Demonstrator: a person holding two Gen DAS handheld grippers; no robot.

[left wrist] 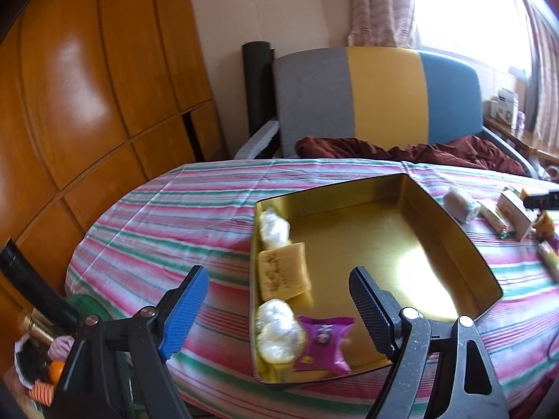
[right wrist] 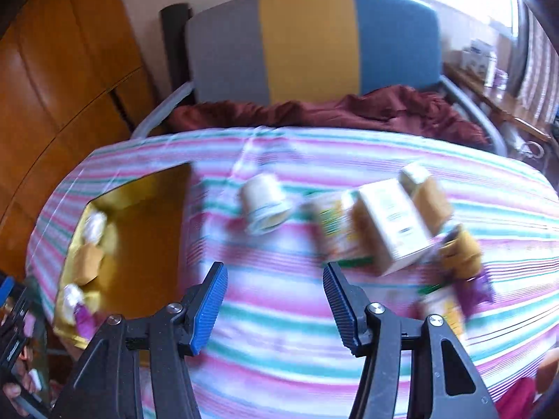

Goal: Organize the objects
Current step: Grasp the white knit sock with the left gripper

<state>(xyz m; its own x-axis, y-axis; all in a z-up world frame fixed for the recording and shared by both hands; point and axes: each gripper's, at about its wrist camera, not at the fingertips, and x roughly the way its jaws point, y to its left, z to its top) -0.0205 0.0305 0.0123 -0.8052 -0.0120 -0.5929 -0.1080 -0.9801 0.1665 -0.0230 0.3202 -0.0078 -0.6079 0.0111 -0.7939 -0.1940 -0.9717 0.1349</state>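
A gold tin box [left wrist: 401,244] lies open on the striped table. Along its left wall sit a white wrapped snack [left wrist: 275,231], a yellow cake square [left wrist: 283,274], another clear-wrapped snack [left wrist: 277,335] and a purple packet [left wrist: 326,344]. My left gripper [left wrist: 276,309] is open and empty above the box's near left corner. My right gripper [right wrist: 276,309] is open and empty over bare cloth. Ahead of it, blurred, lie a white jar [right wrist: 264,203], a cream carton [right wrist: 394,225], a green-and-yellow packet [right wrist: 337,227] and a yellow-brown packet [right wrist: 461,249]. The box [right wrist: 139,230] shows at left.
The striped tablecloth [left wrist: 174,216] covers the table. A grey, yellow and blue chair [left wrist: 377,94] with a dark red cloth [left wrist: 436,150] stands behind it. A wooden wardrobe [left wrist: 87,87] fills the left. More snacks [left wrist: 461,202] lie right of the box.
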